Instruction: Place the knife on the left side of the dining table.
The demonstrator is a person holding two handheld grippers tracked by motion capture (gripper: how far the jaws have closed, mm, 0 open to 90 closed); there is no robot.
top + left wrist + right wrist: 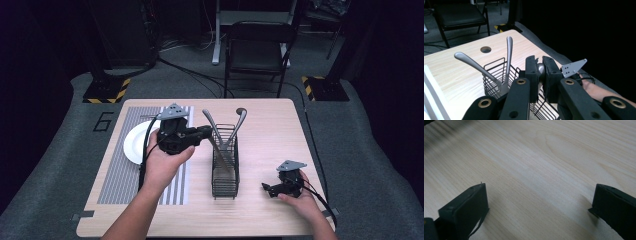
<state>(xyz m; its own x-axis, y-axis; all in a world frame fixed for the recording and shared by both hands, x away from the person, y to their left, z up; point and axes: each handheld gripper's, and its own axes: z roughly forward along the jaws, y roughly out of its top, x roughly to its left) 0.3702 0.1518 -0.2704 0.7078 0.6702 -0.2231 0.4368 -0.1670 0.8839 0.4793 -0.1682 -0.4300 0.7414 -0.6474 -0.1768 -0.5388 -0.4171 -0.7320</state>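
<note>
Cutlery piece (540, 68), silver, pinched in your left claw (540, 71) above the wire basket (225, 170); pads hide most of it, type unclear. Two handles (212, 125) lean out alongside. Right claw (539, 202) gapes wide, low over bare desk (270, 130). White plate (135, 142) left.

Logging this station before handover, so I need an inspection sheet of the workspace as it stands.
Surface: wooden table, round hole near the far edge; striped mat at left.
Job's things: wire basket holding two utensils; a third, metal piece clamped in the left gripper.
Clutter: white plate on the mat.
Grippers: left gripper shut on the metal piece above the basket; right gripper open, low over bare wood.
Cables: one trailing from each gripper.
Surroundings: folding chair, dark floor.
</note>
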